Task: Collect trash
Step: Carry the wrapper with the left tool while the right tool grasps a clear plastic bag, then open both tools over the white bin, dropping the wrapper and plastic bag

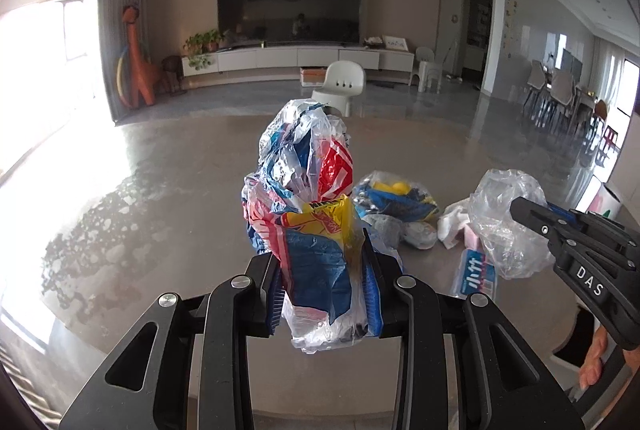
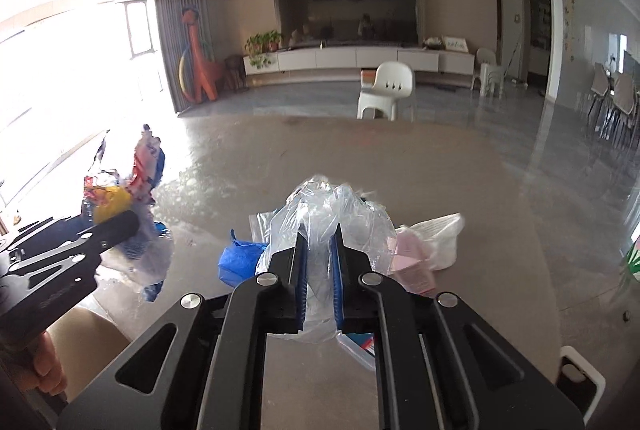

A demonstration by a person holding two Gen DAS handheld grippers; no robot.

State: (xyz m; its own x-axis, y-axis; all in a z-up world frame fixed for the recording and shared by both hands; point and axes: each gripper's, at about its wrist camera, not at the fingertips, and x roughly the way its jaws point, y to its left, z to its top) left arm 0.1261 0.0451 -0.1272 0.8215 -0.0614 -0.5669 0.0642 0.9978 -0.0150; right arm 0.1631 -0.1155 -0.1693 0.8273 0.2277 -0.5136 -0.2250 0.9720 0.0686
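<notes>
My left gripper (image 1: 324, 258) is shut on a crumpled printed plastic wrapper (image 1: 308, 190), red, blue and yellow, held upright above the grey table (image 1: 160, 190). My right gripper (image 2: 320, 250) is shut on a clear plastic bag (image 2: 332, 210). In the left wrist view the right gripper (image 1: 516, 208) grips that clear bag (image 1: 504, 218) at the right. In the right wrist view the left gripper (image 2: 132, 222) and its wrapper (image 2: 140, 166) show at the left.
Other trash lies on the table: a blue and yellow wrapper (image 1: 396, 198), grey cloth (image 1: 404, 230), white tissue (image 1: 452, 222), a pink pack (image 2: 412, 262), a blue scrap (image 2: 240, 262). A white chair (image 1: 344, 82) stands beyond the table's far edge.
</notes>
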